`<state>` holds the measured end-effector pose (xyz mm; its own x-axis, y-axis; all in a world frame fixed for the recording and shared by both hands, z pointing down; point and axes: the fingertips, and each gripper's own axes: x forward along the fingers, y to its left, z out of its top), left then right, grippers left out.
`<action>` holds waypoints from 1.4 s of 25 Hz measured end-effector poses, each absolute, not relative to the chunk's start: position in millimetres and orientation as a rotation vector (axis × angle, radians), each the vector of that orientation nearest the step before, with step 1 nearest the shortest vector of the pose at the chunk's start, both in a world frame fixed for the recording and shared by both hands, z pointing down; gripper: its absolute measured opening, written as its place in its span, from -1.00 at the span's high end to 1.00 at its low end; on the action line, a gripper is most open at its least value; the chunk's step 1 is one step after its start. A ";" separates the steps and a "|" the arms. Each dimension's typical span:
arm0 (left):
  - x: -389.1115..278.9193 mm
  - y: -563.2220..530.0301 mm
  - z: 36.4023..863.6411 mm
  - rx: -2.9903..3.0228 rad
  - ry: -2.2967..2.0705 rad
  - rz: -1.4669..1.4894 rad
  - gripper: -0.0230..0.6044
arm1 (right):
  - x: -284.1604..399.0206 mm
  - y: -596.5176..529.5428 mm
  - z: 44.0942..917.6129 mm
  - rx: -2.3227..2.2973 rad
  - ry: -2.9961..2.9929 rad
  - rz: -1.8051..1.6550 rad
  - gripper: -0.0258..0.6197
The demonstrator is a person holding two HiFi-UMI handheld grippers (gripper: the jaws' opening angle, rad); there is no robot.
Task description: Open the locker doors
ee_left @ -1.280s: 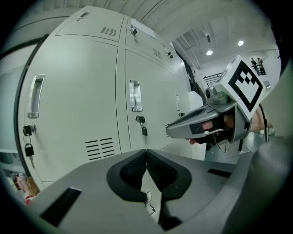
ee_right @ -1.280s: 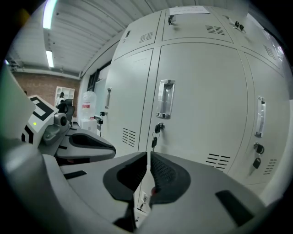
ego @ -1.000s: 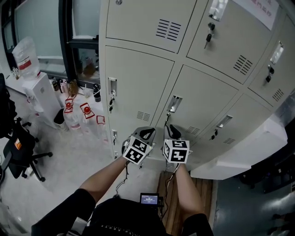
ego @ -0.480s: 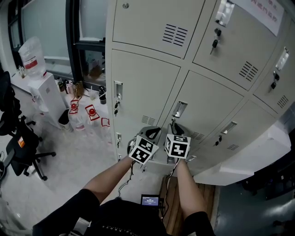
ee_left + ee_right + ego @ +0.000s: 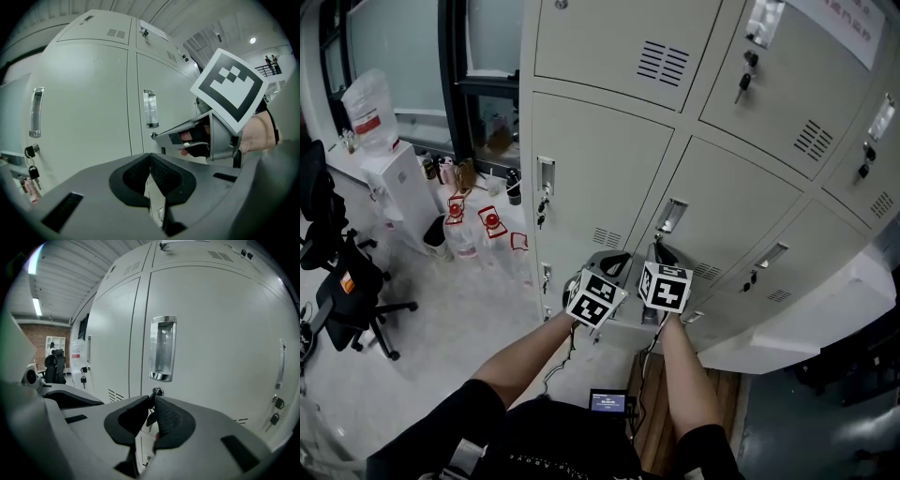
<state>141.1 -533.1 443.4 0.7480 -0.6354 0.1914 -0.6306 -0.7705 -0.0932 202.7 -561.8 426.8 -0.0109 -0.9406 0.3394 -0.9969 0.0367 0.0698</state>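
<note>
Head view: flat beige sheet-steel locker door [image 5: 727, 211] shut, mid-bank, louvred vent at lower corner.
Left gripper view: left gripper [image 5: 150, 158] ribbed pads pressed together, empty.
Right gripper view: right gripper [image 5: 153, 399] jaws just closed, clamped on key [image 5: 151, 416]; chrome recessed handle [image 5: 162, 348] set upright above.

Grey left tongs [image 5: 150, 155], ribbed black pads [image 5: 168, 178]

Grippers: two, left gripper [image 5: 150, 158] and right gripper [image 5: 153, 401]
Marker cubes [image 5: 596, 298]: two
Locker doors [image 5: 600, 178]: six at least, head view
Water dispenser [image 5: 394, 187]: one
Red-capped bottles [image 5: 492, 225]: two
</note>
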 end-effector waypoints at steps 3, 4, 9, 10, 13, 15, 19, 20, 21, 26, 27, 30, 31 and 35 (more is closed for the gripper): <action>142.2 -532.1 444.9 -2.920 1.059 -0.333 0.86 | 204.7 -561.0 427.0 1.984 -2.026 0.288 0.74; 142.0 -531.3 446.4 -2.922 1.060 -0.335 0.86 | 205.3 -560.2 428.0 1.991 -2.030 0.303 0.74; 139.3 -534.7 445.2 -2.923 1.066 -0.326 0.86 | 205.9 -563.5 427.3 2.043 -2.112 0.458 0.74; 139.4 -535.3 445.5 -2.922 1.068 -0.325 0.86 | 207.1 -563.0 427.1 2.060 -2.130 0.503 0.74; 140.6 -535.3 445.6 -2.921 1.064 -0.323 0.86 | 210.5 -561.4 427.6 2.106 -2.191 0.659 0.75; 142.8 -534.4 444.3 -2.924 1.055 -0.318 0.86 | 212.1 -561.2 428.2 2.122 -2.240 0.778 0.75; 145.8 -533.5 441.4 -2.922 1.042 -0.309 0.86 | 212.7 -560.0 429.7 2.132 -2.340 0.990 0.75; 146.5 -533.5 439.9 -2.922 1.038 -0.305 0.86 | 212.9 -559.8 429.7 2.131 -2.363 1.042 0.75; 147.1 -533.7 438.6 -2.923 1.036 -0.301 0.86 | 213.0 -559.7 429.8 2.129 -2.388 1.097 0.75; 147.9 -535.2 434.8 -2.923 1.037 -0.281 0.86 | 212.9 -558.9 430.0 2.100 -2.510 1.404 0.76; 147.5 -534.6 433.6 -2.920 1.036 -0.289 0.86 | 213.2 -558.5 430.1 2.091 -2.532 1.481 0.76; 147.0 -533.7 432.3 -2.919 1.033 -0.302 0.86 | 213.8 -558.0 430.9 2.067 -2.570 1.680 0.77; 147.9 -534.3 433.7 -2.924 1.034 -0.297 0.86 | 214.0 -557.9 431.2 2.061 -2.578 1.733 0.76; 150.3 -534.2 430.2 -2.925 1.026 -0.294 0.86 | 214.0 -556.8 432.9 2.018 -2.613 1.958 0.77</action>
